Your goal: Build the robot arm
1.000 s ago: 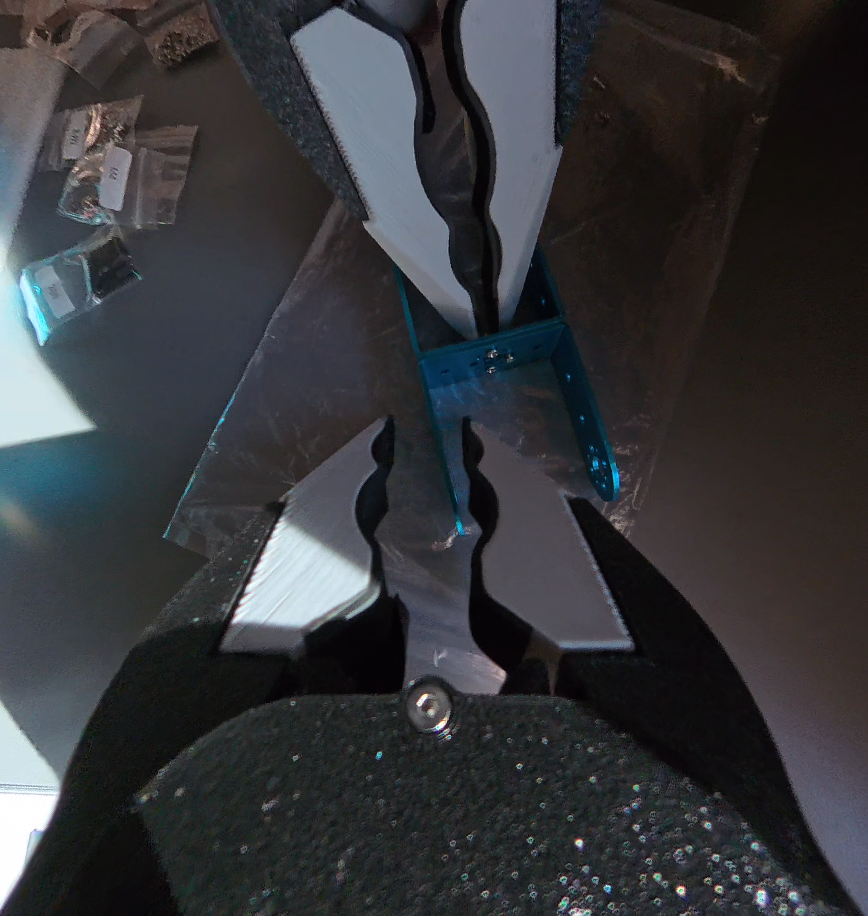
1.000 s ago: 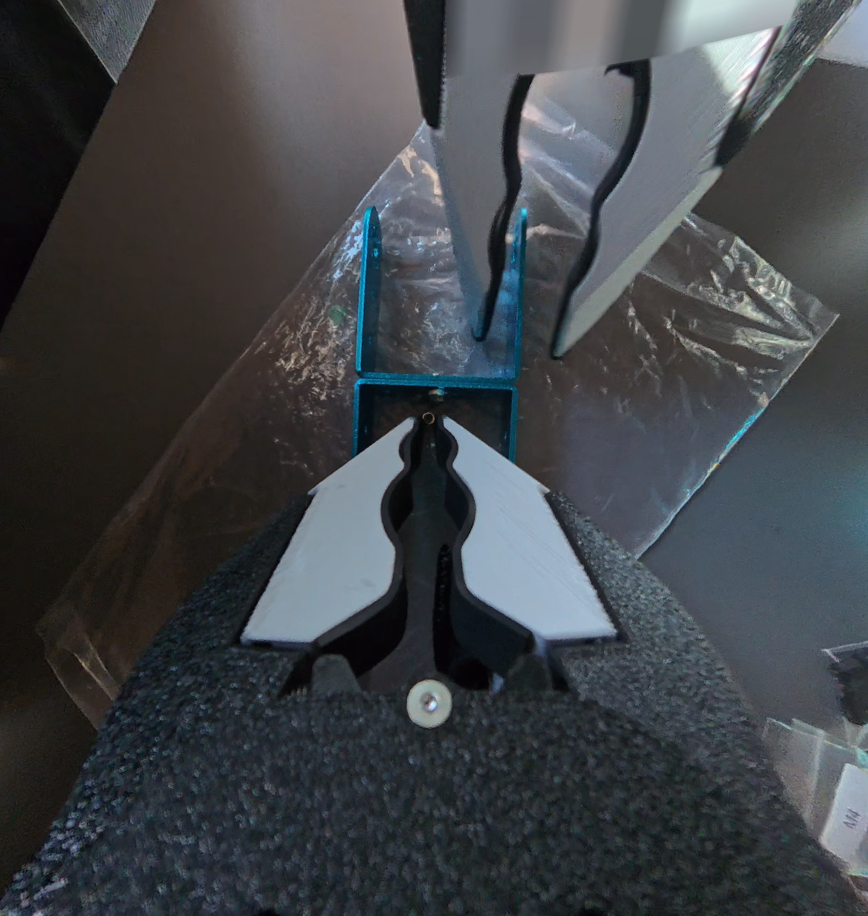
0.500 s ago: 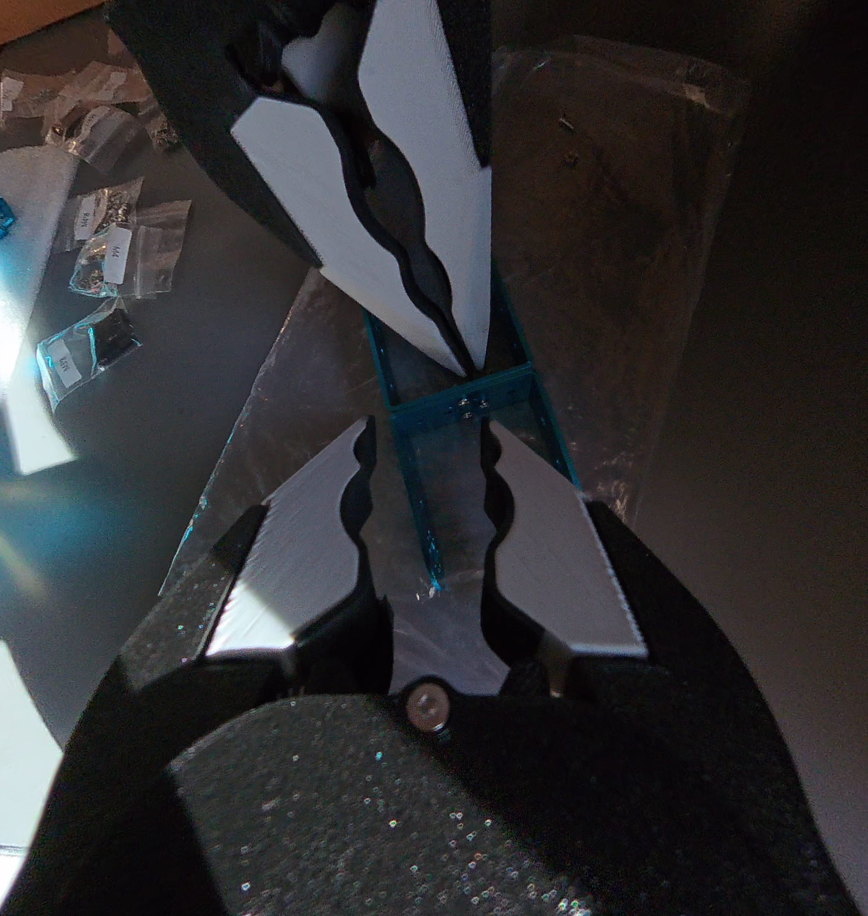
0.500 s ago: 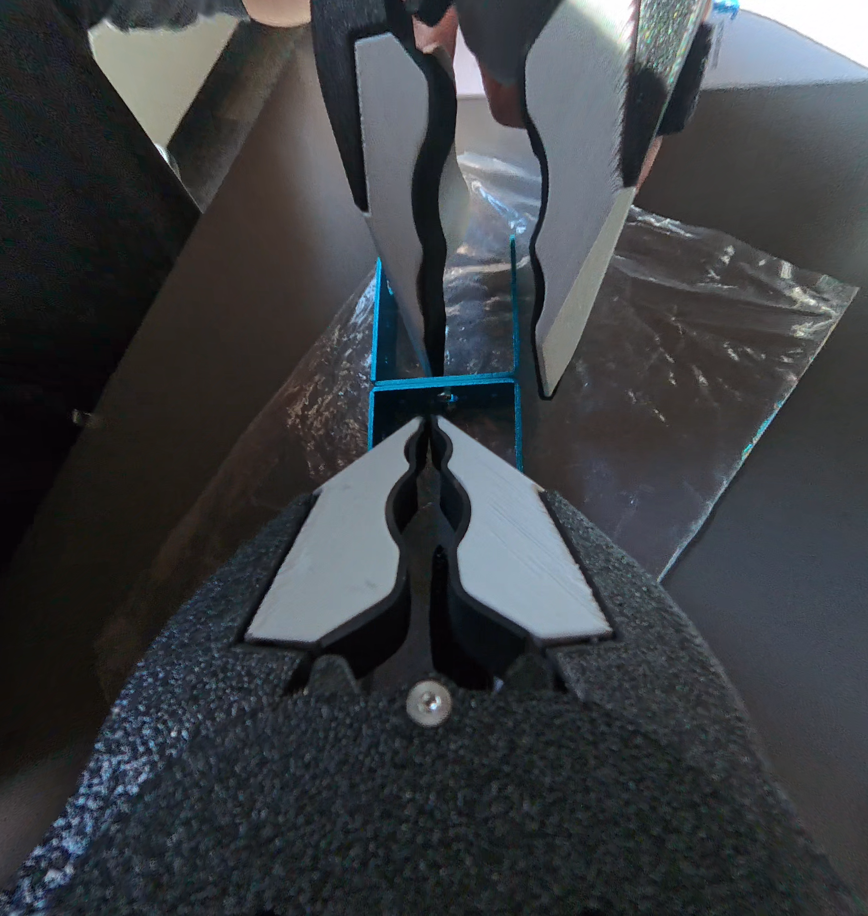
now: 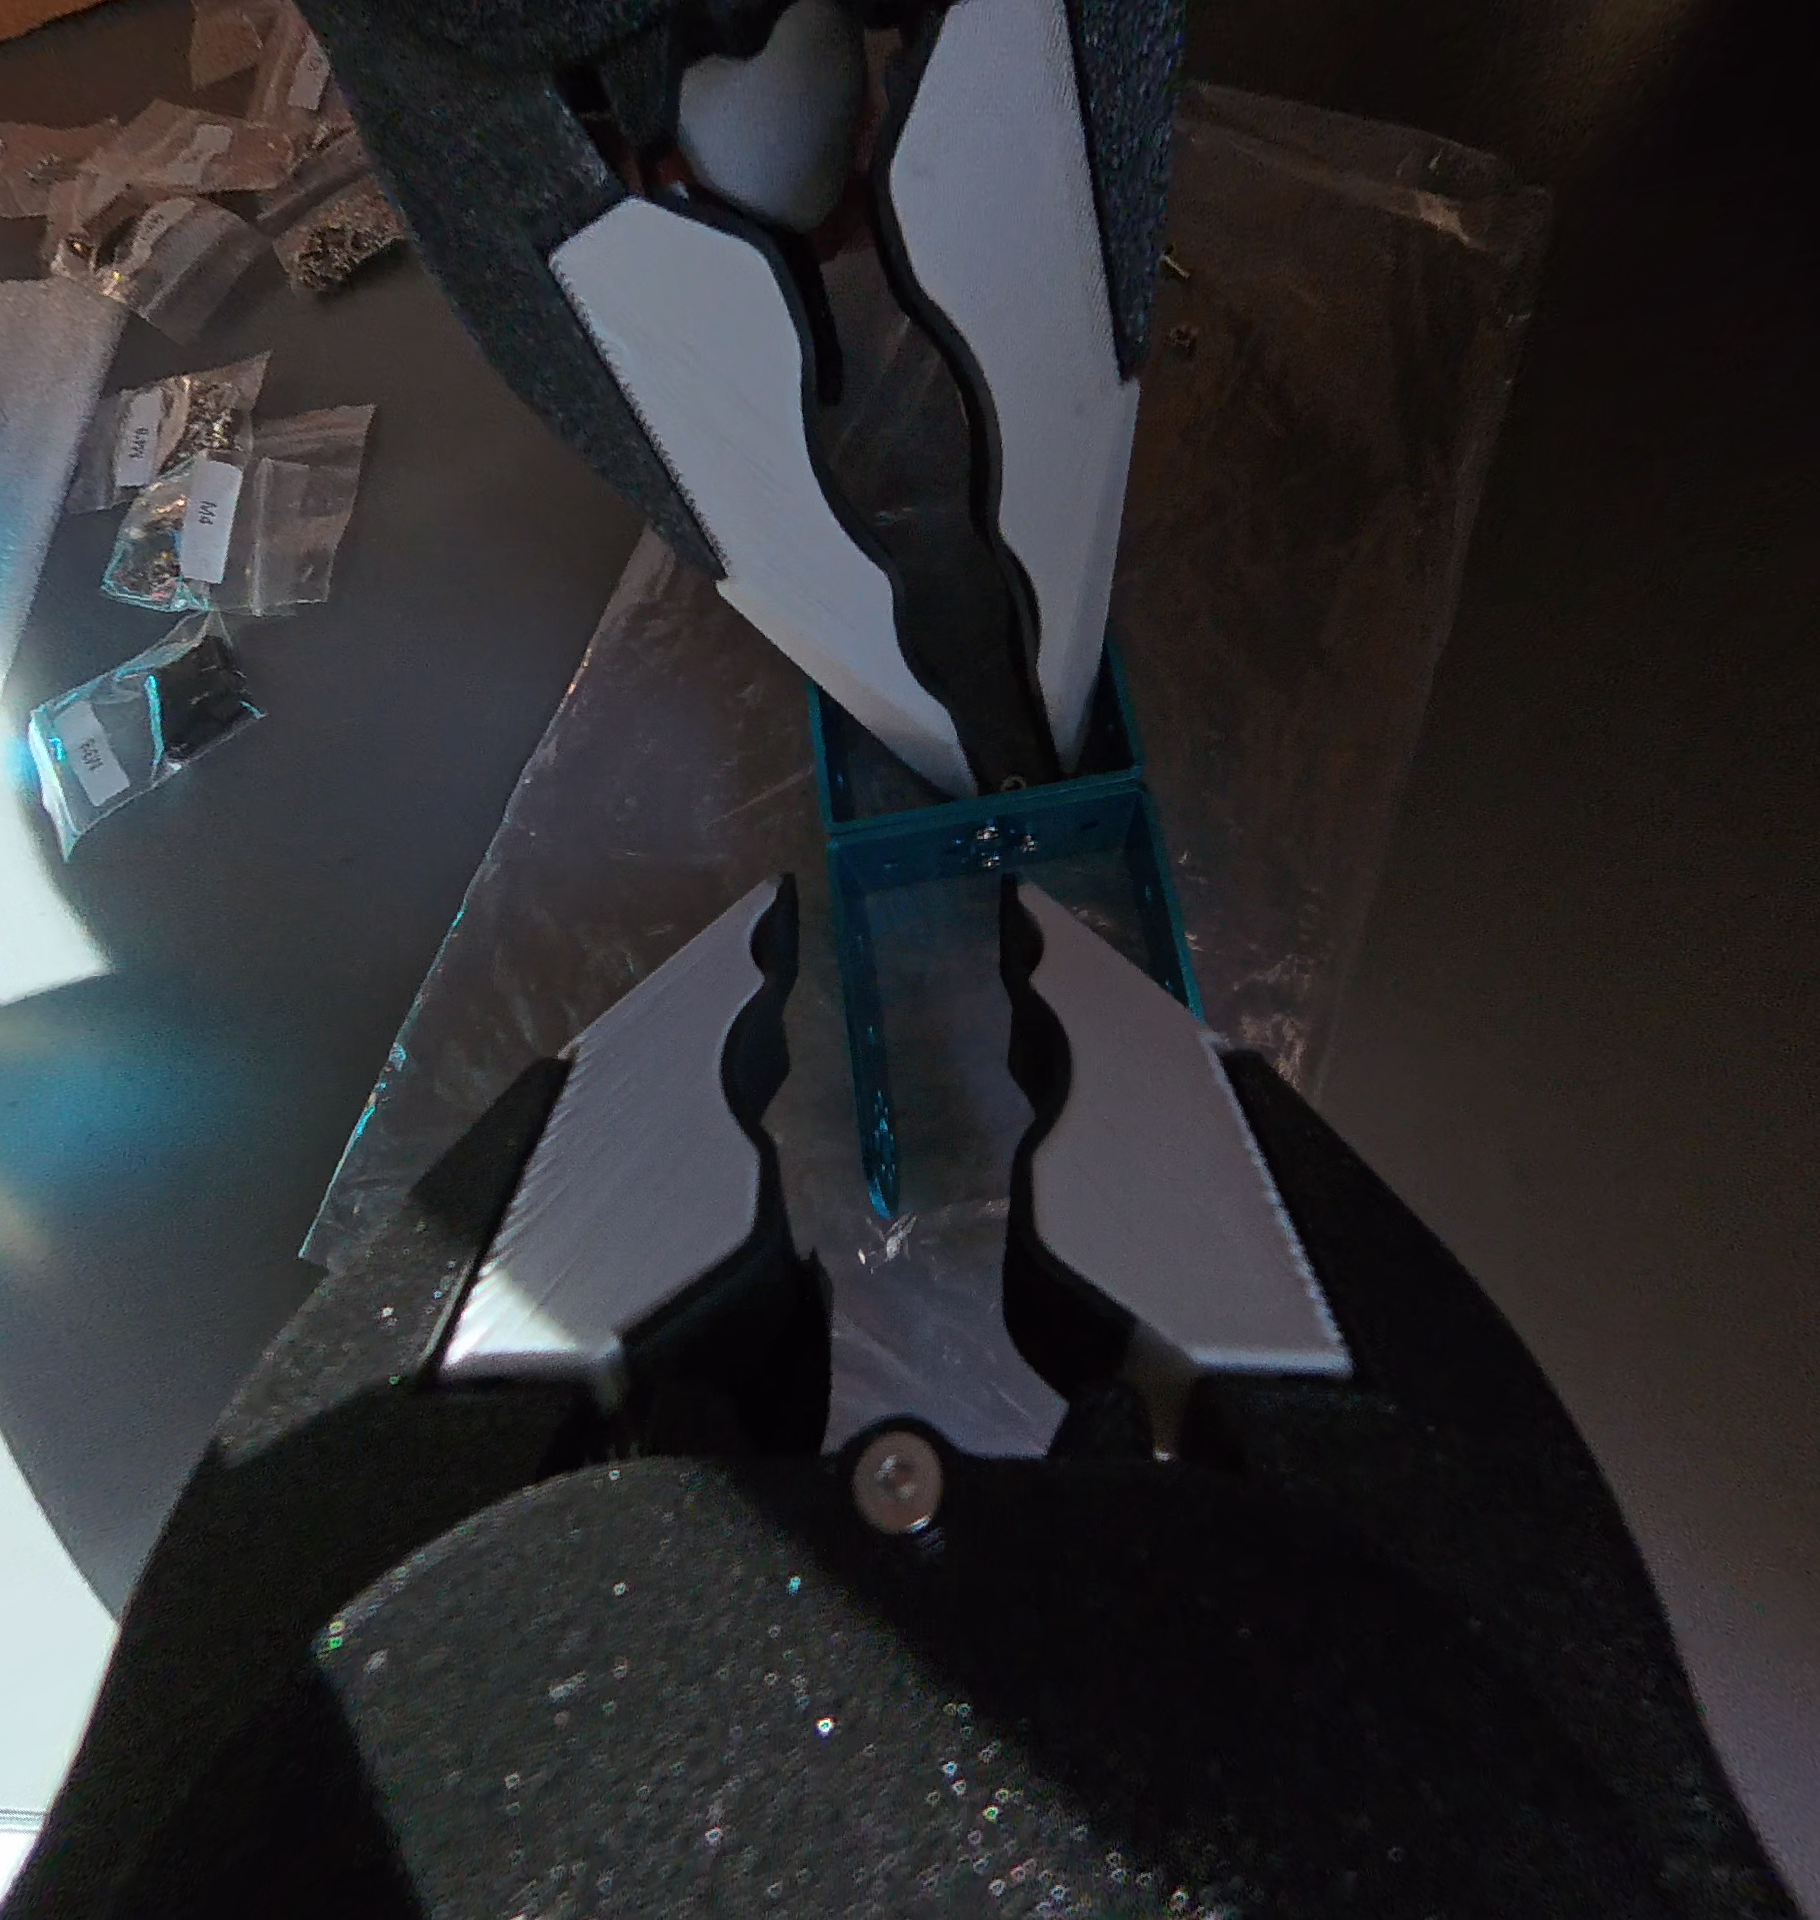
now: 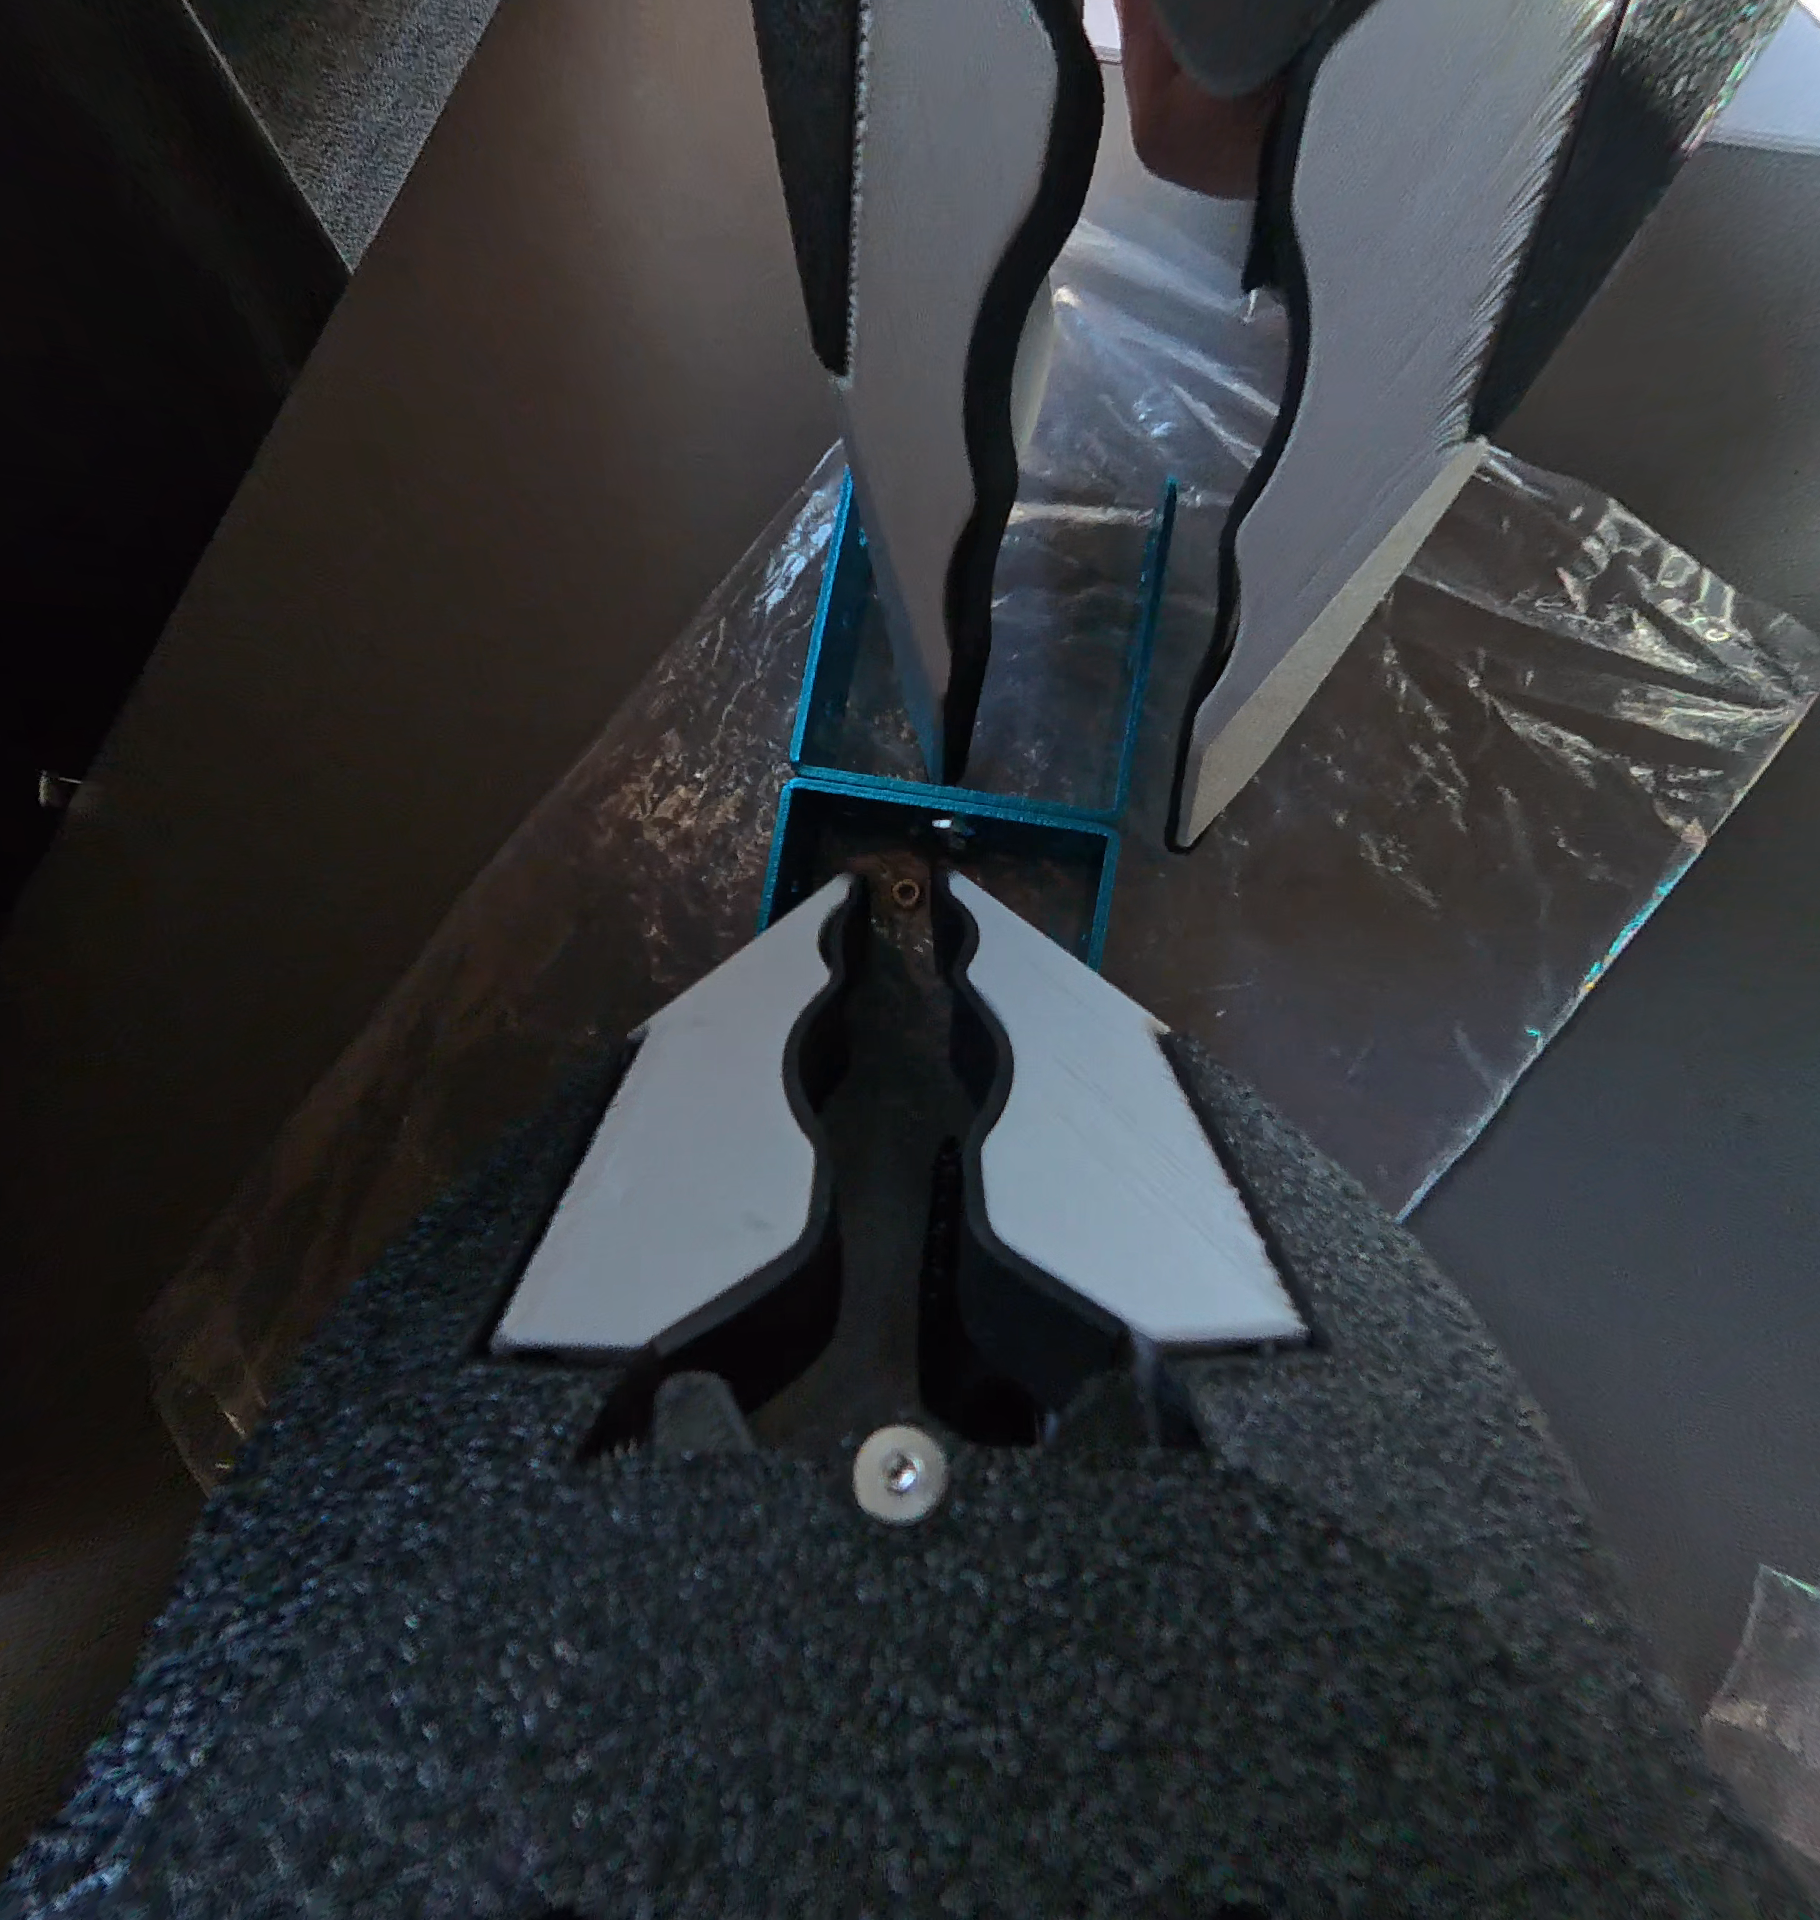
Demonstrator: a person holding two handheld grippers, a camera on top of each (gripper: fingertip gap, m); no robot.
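Bracket [image 5: 989, 831], blue, sits mid-frame on plastic sheet [image 5: 615, 831]: I keep my left gripper [image 5: 895, 894] released astride one arm, my right gripper [image 6: 898, 883] parted around a small nut [image 6: 904, 891].

right gripper [image 5: 1010, 769] fingertips hiding part of the blue bracket [image 5: 989, 831], small bags [image 5: 173, 520] running past the frame's left edge, contents too small to tell

Teal-blue metal bracket [image 5: 989, 831], small silvery screws at its crossbar. White fingers edged in black on the left gripper [image 5: 895, 904] and the right gripper [image 6: 898, 883], speckled black bodies behind. Clear, shiny plastic sheet [image 6: 1457, 852] over a dull brown-grey table [image 5: 386, 831]. Far left, clear little bags [image 5: 199, 509] with white labels and dark contents.
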